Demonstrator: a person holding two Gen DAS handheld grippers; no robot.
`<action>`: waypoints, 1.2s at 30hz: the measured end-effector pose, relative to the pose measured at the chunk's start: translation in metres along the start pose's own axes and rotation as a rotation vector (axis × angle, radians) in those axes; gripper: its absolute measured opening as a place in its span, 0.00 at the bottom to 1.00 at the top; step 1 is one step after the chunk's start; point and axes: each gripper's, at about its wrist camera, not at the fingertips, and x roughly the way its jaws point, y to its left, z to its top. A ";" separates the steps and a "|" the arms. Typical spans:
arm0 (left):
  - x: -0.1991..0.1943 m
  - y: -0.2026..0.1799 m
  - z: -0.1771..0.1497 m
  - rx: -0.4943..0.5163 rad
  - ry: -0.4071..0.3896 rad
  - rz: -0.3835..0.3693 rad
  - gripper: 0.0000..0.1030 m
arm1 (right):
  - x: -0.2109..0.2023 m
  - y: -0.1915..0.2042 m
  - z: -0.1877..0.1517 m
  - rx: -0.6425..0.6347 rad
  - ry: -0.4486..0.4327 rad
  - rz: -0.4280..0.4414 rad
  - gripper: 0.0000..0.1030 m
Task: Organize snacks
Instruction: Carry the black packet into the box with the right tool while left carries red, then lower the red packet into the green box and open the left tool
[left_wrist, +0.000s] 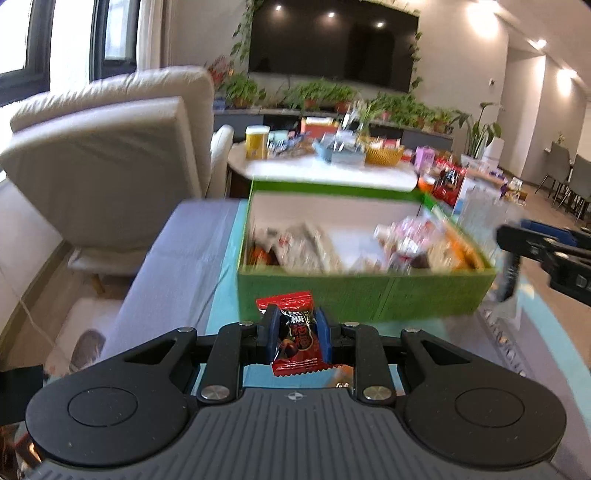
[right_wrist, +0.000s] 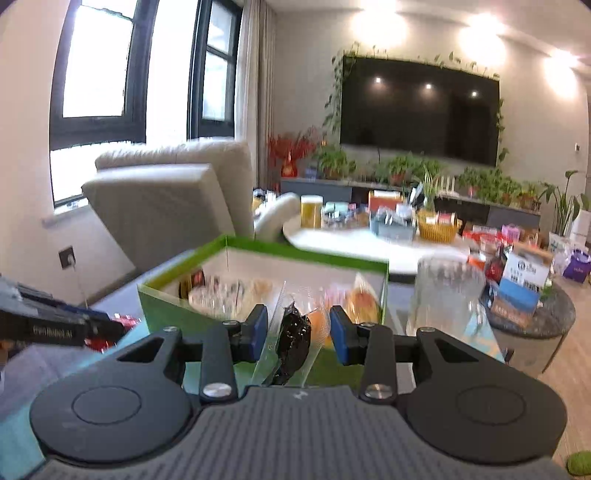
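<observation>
Snacks in blurred wrappers fill the green box (left_wrist: 354, 291), which sits on the teal-covered worktop (left_wrist: 221, 295) near its far edge. The left tool (left_wrist: 295, 328) is clenched on a red candy packet (left_wrist: 295, 336), held just short of the box's near wall. The right tool (right_wrist: 298, 328) is spread wide around a clear packet with dark contents (right_wrist: 293, 339), its pads not touching it.

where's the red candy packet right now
In the left wrist view the red candy packet is pinched between the left gripper fingers, in front of the green box near wall.
</observation>
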 end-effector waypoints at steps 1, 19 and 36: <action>-0.001 -0.002 0.006 0.005 -0.018 -0.005 0.20 | 0.002 0.002 0.006 0.000 -0.012 -0.004 0.38; 0.042 -0.015 0.062 0.045 -0.104 0.007 0.20 | 0.054 0.003 0.036 0.041 -0.035 -0.028 0.38; 0.073 -0.005 0.050 0.040 0.005 -0.001 0.37 | 0.082 0.001 0.023 0.062 0.061 -0.134 0.42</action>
